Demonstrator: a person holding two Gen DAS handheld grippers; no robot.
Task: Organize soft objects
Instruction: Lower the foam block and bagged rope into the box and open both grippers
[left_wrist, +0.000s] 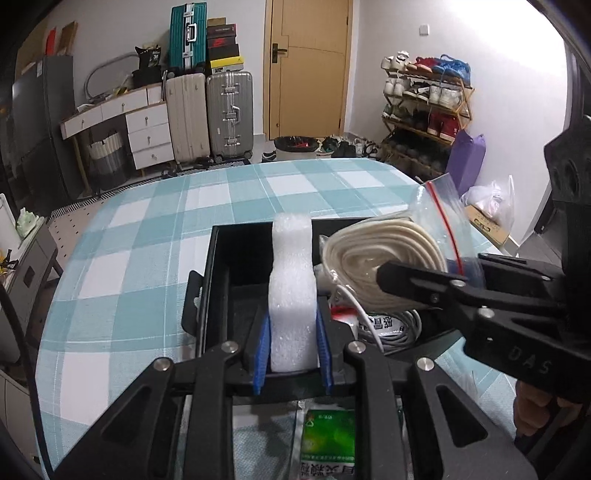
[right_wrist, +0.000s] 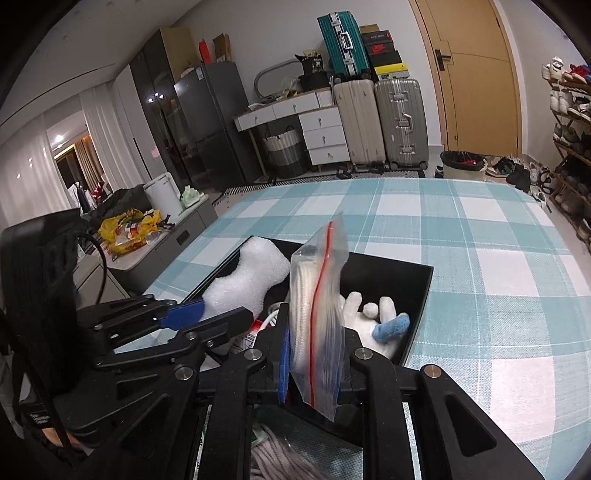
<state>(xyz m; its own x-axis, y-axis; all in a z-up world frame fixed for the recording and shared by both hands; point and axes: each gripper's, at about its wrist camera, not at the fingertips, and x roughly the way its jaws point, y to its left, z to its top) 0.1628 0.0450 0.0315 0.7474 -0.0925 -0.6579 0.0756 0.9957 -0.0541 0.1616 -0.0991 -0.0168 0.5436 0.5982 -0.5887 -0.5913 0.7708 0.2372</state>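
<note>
My left gripper is shut on a white foam block, squeezed between its blue pads and held upright over the black box. The same foam block and the left gripper show at the left of the right wrist view. My right gripper is shut on a clear zip bag with a red seal that holds a coil of cream rope; this bag hangs over the box's right half. Inside the black box lie a white glove and a small blue piece.
The box stands on a teal and white checked tablecloth. A coiled white cable and labelled packets lie in the box. A green packet lies below my left gripper. Suitcases, drawers, a door and a shoe rack stand beyond the table.
</note>
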